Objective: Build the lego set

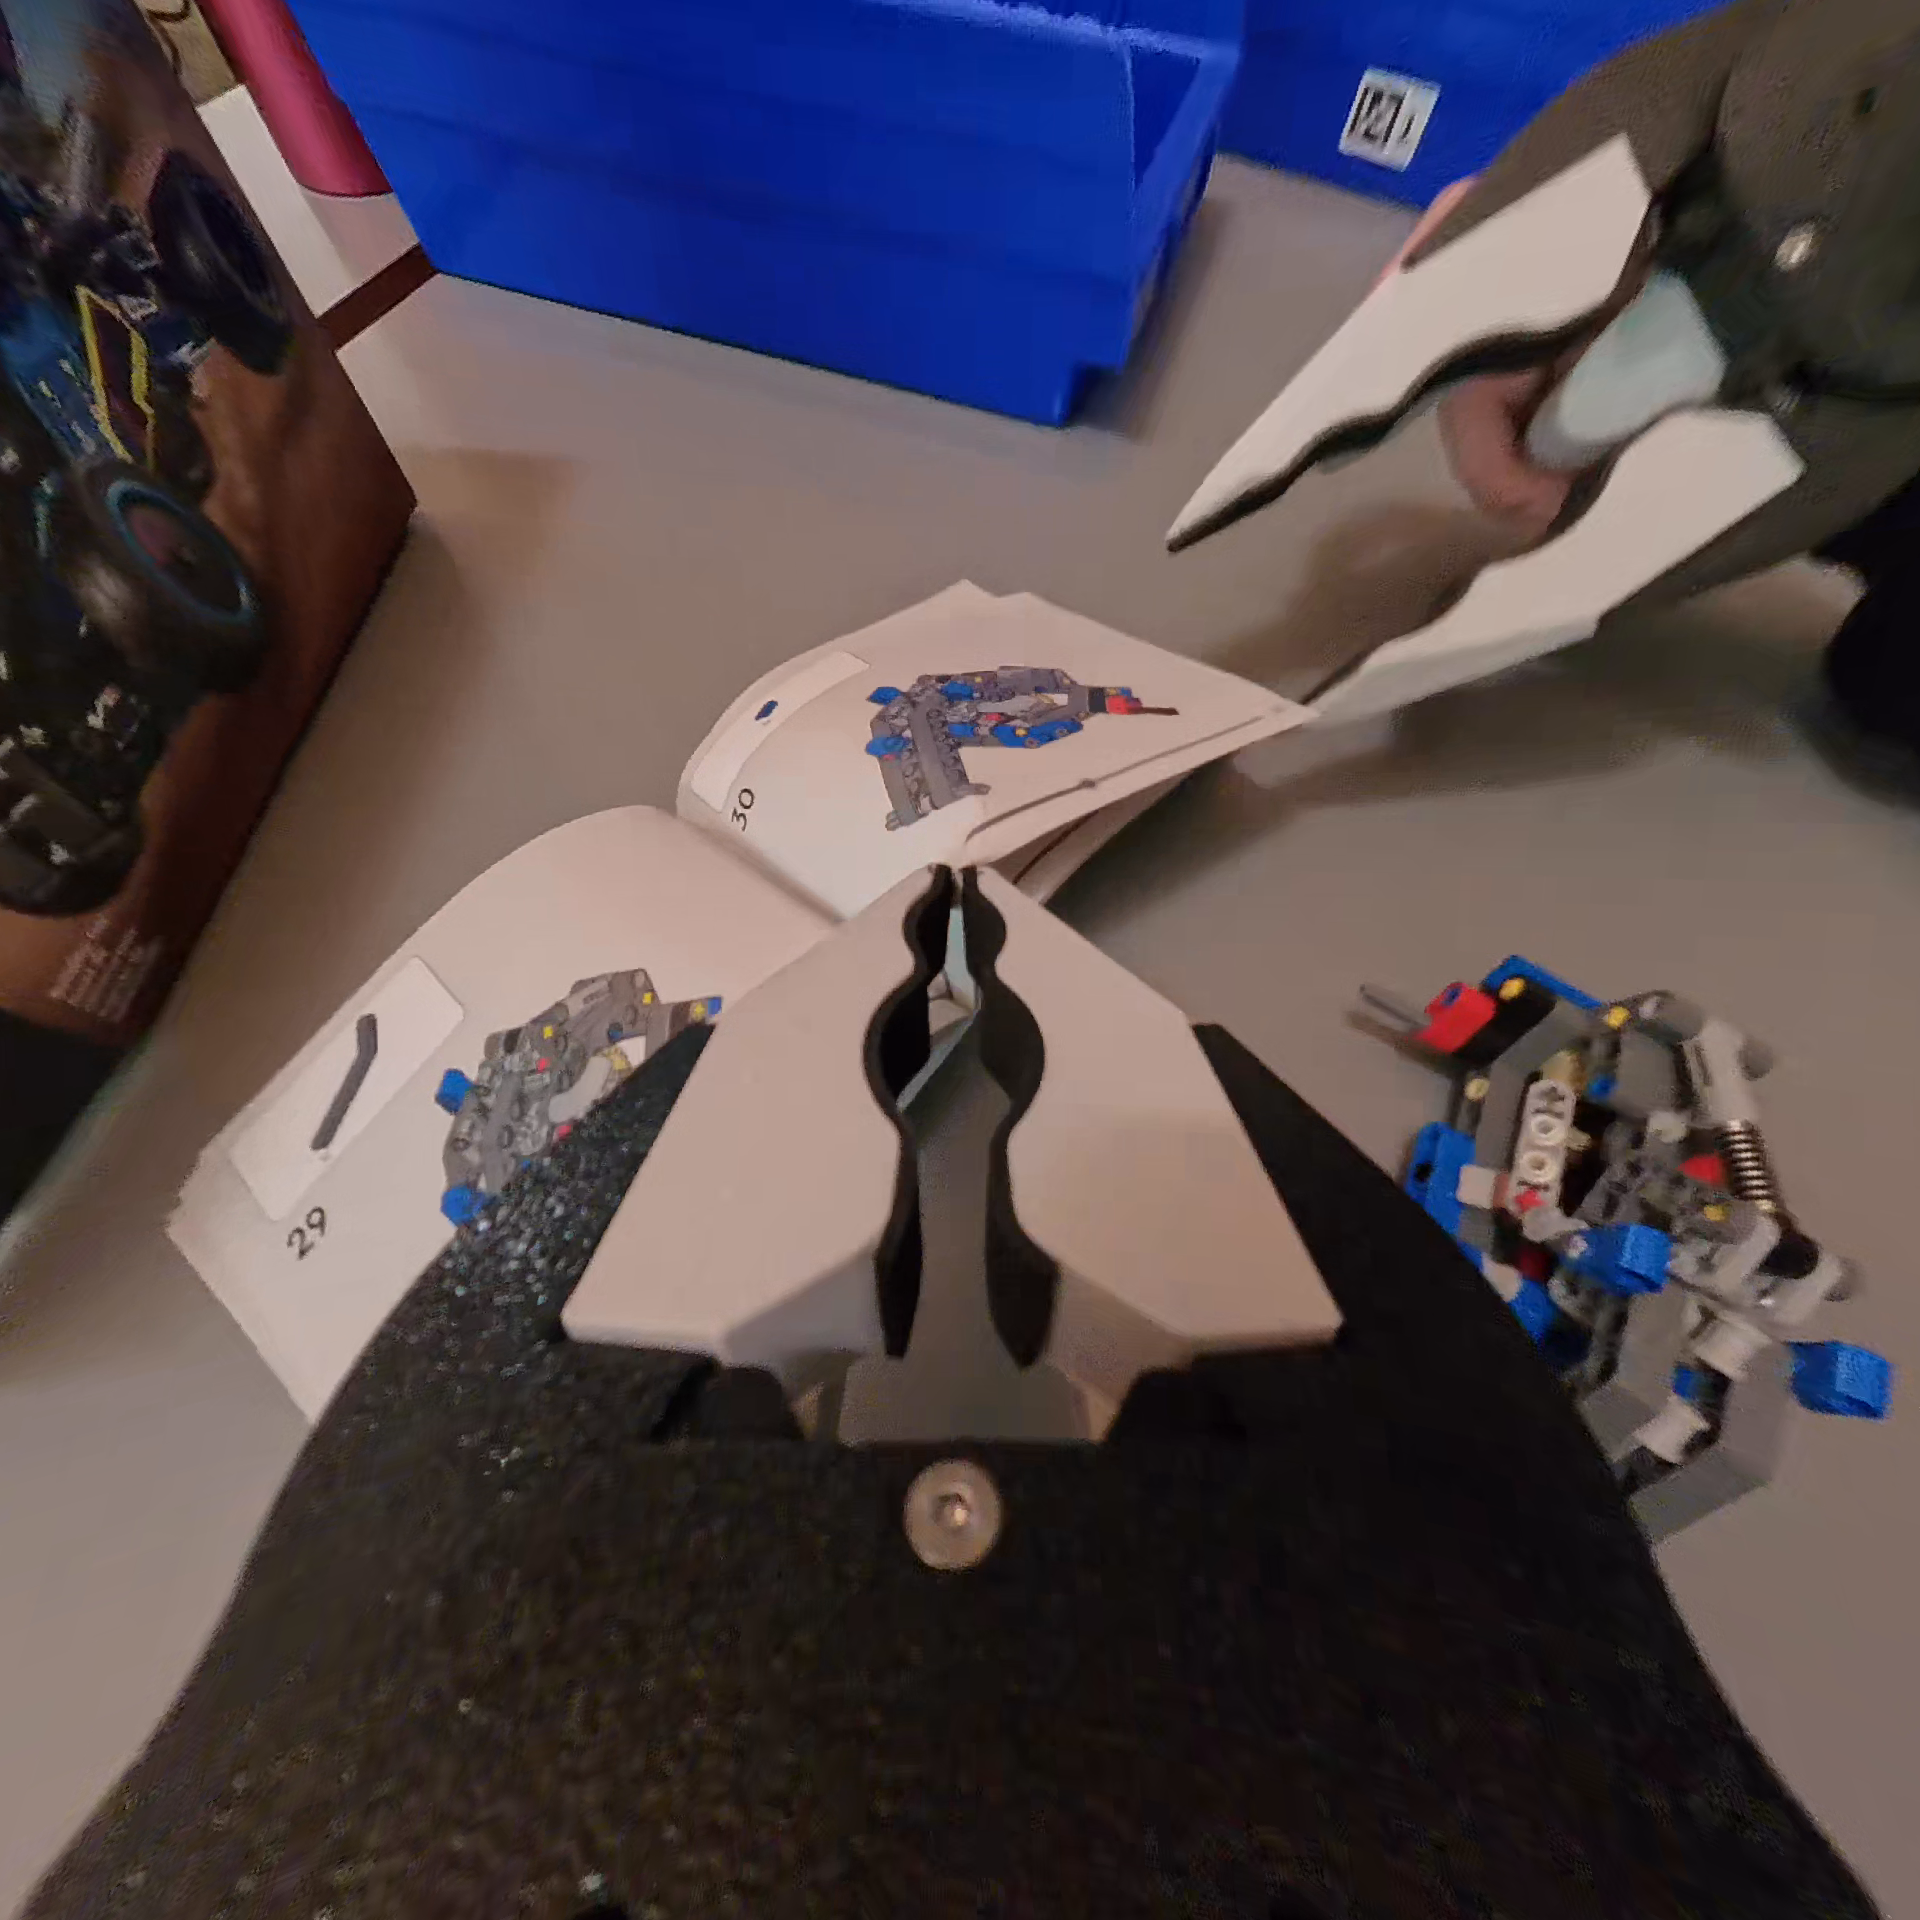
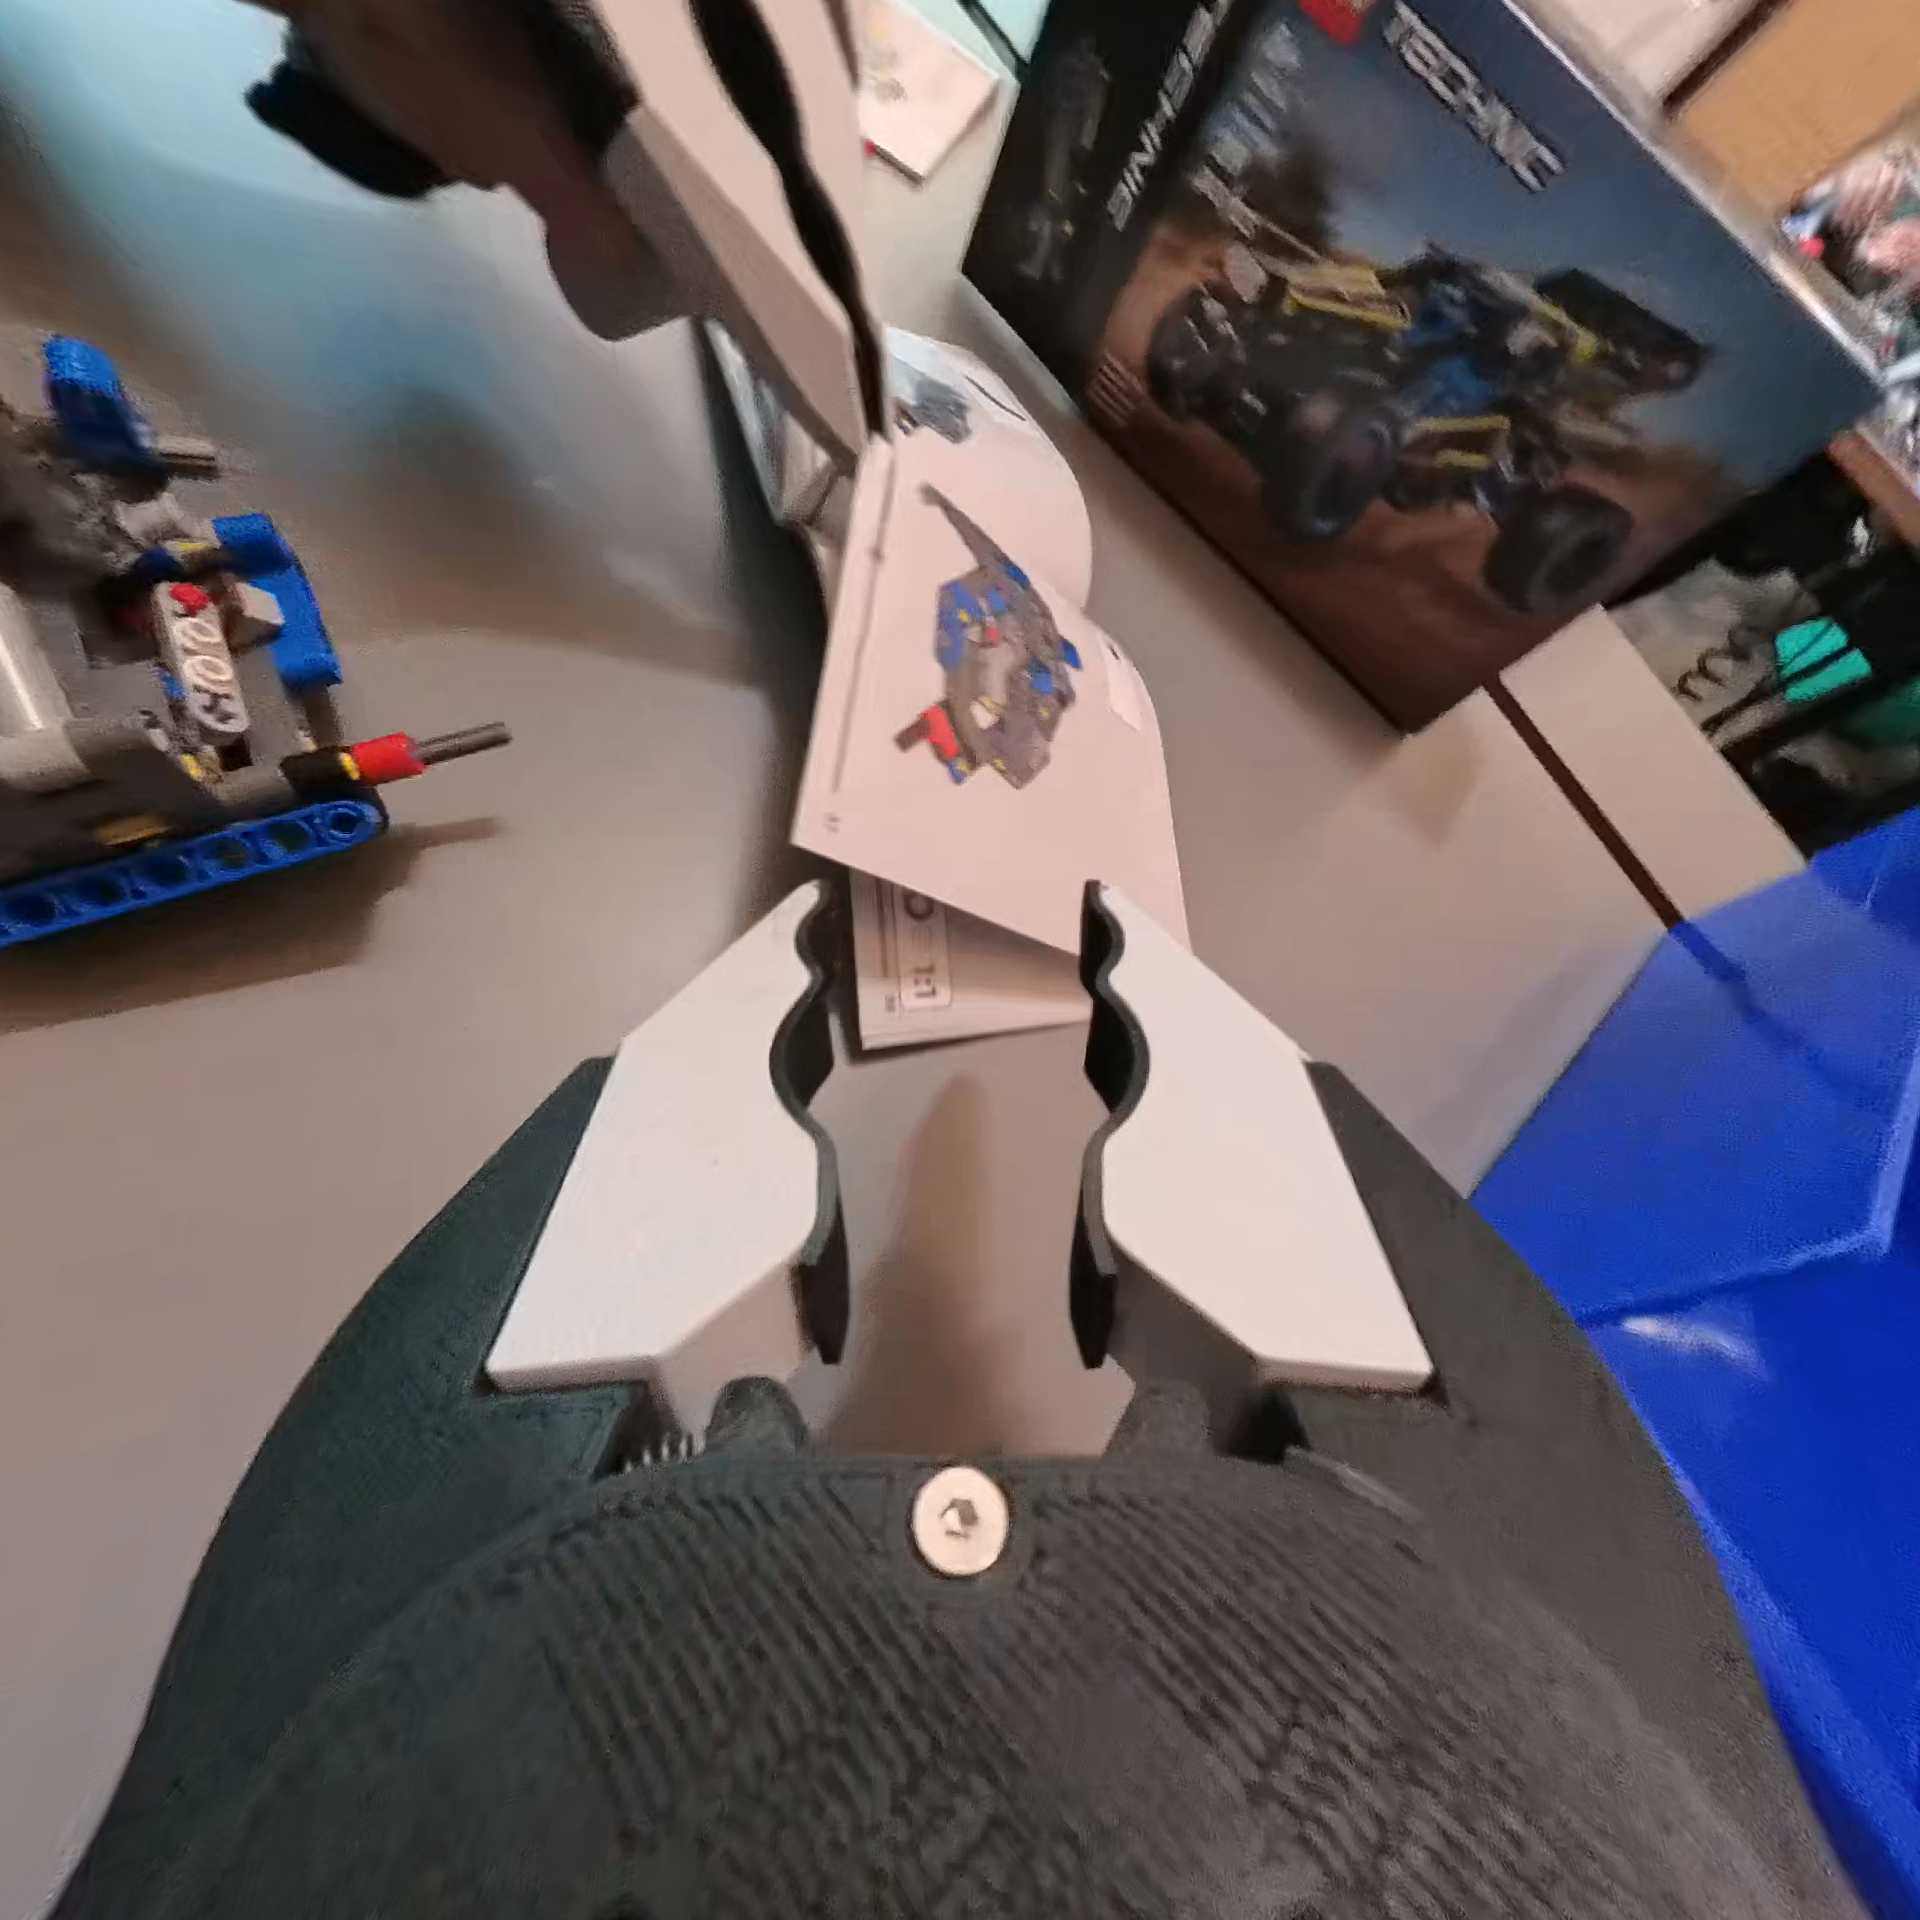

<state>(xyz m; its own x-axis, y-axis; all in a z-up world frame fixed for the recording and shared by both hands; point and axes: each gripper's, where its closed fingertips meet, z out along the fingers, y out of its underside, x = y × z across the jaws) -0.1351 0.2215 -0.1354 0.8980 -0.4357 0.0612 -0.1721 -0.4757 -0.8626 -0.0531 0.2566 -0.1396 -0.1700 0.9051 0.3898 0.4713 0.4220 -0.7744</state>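
My left claw [image 1: 956,883] is clamped on the lifted page edge of the open instruction booklet [image 1: 623,935], which lies on the grey desk [image 1: 623,520]. My right claw [image 2: 951,914] stands apart, empty, its tips just beside the booklet's far corner. A partly built brick model [image 1: 1621,1195] sits nearby; a printed box [image 2: 1403,343] and blue bins [image 1: 779,187] lie beyond.

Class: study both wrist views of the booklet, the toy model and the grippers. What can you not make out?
- Left gripper: fingertips shut at the booklet page edge; its own fingers hide any pinched page.
- Toy model: cut off by the right view's left edge.
- Right gripper: motion-blurred in the left view.
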